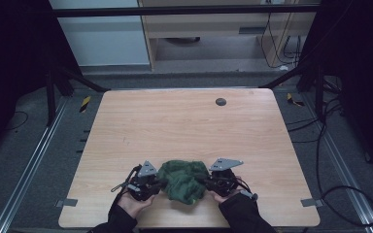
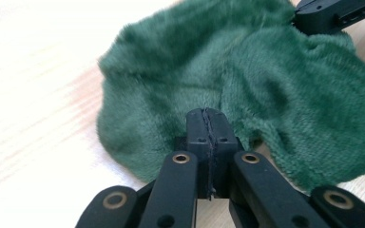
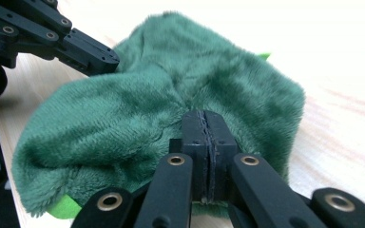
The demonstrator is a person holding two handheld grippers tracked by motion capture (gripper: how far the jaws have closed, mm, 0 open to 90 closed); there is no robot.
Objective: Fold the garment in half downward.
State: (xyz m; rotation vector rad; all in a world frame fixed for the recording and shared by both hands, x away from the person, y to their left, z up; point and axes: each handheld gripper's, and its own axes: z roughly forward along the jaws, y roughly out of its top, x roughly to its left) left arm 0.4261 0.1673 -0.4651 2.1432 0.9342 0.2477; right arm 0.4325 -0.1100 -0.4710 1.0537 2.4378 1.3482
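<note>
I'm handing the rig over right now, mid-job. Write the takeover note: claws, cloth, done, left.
Left claw: shut on the green cloth, at its left edge.
Right claw: shut on the cloth, at its right edge.
Cloth: bunched in a heap near the front edge of the table, between both claws.
Done: both edges gripped.
Left: probably spread or fold it; it's not flat yet.

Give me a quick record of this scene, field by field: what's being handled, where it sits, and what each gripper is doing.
item: green plush cloth, bunched
location: near edge of wooden table
left gripper: fingers shut, pinching the cloth's edge
right gripper: fingers shut, pinching the opposite edge
cloth detail: brighter green patch showing underneath in the right gripper view
other: small dark round disc at the table's far side
</note>
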